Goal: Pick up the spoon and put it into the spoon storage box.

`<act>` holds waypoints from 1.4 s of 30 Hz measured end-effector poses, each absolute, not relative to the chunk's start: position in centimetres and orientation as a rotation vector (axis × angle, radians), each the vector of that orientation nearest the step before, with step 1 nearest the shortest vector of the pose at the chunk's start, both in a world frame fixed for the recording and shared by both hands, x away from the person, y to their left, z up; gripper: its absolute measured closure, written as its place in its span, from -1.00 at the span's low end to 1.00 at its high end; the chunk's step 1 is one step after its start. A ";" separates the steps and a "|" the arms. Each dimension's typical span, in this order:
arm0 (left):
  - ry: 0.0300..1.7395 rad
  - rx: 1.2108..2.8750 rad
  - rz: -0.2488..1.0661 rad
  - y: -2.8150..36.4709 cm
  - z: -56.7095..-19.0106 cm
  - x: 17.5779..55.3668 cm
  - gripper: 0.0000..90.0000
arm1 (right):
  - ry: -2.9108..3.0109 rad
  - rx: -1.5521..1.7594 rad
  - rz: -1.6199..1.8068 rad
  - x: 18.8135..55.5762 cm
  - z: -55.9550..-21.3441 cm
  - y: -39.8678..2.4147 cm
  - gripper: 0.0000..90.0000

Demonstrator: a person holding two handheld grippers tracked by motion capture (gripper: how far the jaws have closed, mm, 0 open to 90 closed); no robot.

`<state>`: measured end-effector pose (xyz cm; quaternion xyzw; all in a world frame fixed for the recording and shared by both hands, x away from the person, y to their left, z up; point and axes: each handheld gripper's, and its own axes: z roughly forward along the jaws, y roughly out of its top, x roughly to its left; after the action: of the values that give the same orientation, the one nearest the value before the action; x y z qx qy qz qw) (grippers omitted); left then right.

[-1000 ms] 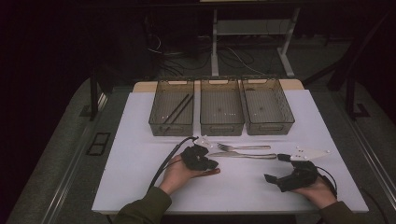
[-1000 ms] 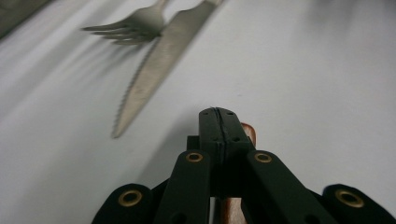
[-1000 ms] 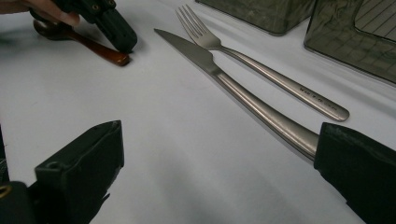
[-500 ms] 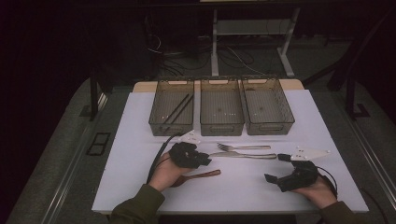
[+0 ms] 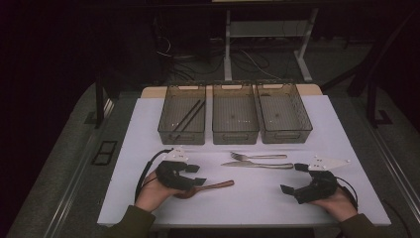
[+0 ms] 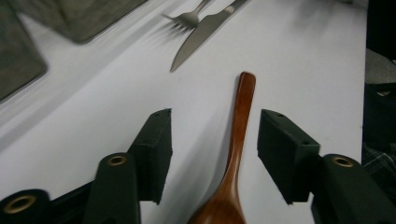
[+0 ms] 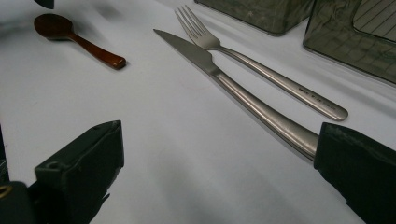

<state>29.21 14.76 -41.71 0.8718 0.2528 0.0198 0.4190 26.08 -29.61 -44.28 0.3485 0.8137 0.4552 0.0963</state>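
The left gripper [image 5: 194, 174] hovers low over the white table [image 5: 257, 203], its jaws about half parted and just now opening; between them, untouched by either pad, lies the handle of the glossy reddish-brown wooden spoon [image 6: 236, 149]. The spoon rests flat on the table in front of the person, with its bowl under the gripper and its handle end pointing toward the middle.

To take the spoon well, the jaws want to come down squarely on both sides of the narrow handle, close to the bowl where the wood thickens, so the polished surface is less likely to slip or swivel. The pads should meet the handle evenly; a skewed bite would probably twist it.

The right gripper [image 5: 297, 179] rests on the table at the right, jaws wide apart and holding nothing, with the handle of the steel table knife [image 7: 233, 86] just beside one pad and the steel fork [image 7: 261, 70] beyond. Three smoky transparent plastic bins [image 5: 235, 134] stand in a row further back; the left one holds dark chopsticks [image 5: 187, 118]
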 end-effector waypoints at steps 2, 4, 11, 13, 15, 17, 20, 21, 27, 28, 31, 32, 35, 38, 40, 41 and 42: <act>0.643 2.180 0.064 15.5 -41.8 28.8 -0.11 | 2.414 1.032 1.345 26.0 -44.3 -29.6 -0.98; 0.658 2.181 0.079 16.2 -42.0 28.5 -0.16 | 2.413 1.034 1.345 26.0 -44.3 -29.6 -0.98; 0.713 2.180 0.087 17.9 -43.0 27.7 -0.22 | 2.413 1.033 1.342 26.1 -44.3 -29.6 -0.98; 0.722 2.187 0.086 18.1 -43.2 27.6 -0.22 | 2.413 1.032 1.342 26.1 -44.3 -29.6 -0.98; 0.724 2.193 0.083 18.1 -43.3 27.6 -0.22 | 2.415 1.030 1.341 26.1 -44.3 -29.6 -0.98; 0.723 2.201 0.077 18.1 -43.4 27.6 -0.22 | 2.414 1.030 1.340 26.1 -44.3 -29.5 -0.98; 0.701 2.235 0.078 17.9 -43.6 27.7 -0.21 | 2.413 1.032 1.340 26.1 -44.3 -29.6 -0.98; 0.704 2.238 0.075 17.8 -43.7 27.6 -0.21 | 2.413 1.032 1.340 26.1 -44.3 -29.6 -0.98; 0.688 2.279 0.047 17.5 -44.1 27.6 -0.16 | 2.413 1.032 1.340 26.1 -44.3 -29.6 -0.98; 0.672 2.290 0.045 17.4 -44.1 27.6 -0.15 | 2.413 1.032 1.340 26.1 -44.3 -29.6 -0.98; 0.655 2.311 0.042 17.2 -44.2 27.5 -0.11 | 2.413 1.032 1.340 26.1 -44.3 -29.6 -0.98; 0.651 2.316 0.045 17.1 -44.1 27.5 -0.10 | 2.412 1.032 1.340 26.1 -44.3 -29.6 -0.98; 0.626 2.336 0.054 17.0 -44.1 27.3 -0.06 | 2.413 1.031 1.340 26.1 -44.3 -29.6 -0.98; 0.613 2.350 0.064 16.8 -44.0 27.1 0.01 | 2.412 1.033 1.340 26.1 -44.3 -29.6 -0.98; 0.606 2.357 0.065 16.7 -44.0 27.0 0.06 | 2.412 1.036 1.340 26.1 -44.3 -29.6 -0.98; 0.596 2.365 0.060 16.7 -43.9 27.0 0.12 | 2.411 1.037 1.342 26.1 -44.3 -29.6 -0.98; 0.597 2.360 0.054 16.6 -44.0 26.9 0.16 | 2.411 1.037 1.342 26.1 -44.3 -29.6 -0.98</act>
<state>26.91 16.64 -43.95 0.9094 0.2300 0.0209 0.3459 26.11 -29.59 -44.30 0.3503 0.8140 0.4532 0.0967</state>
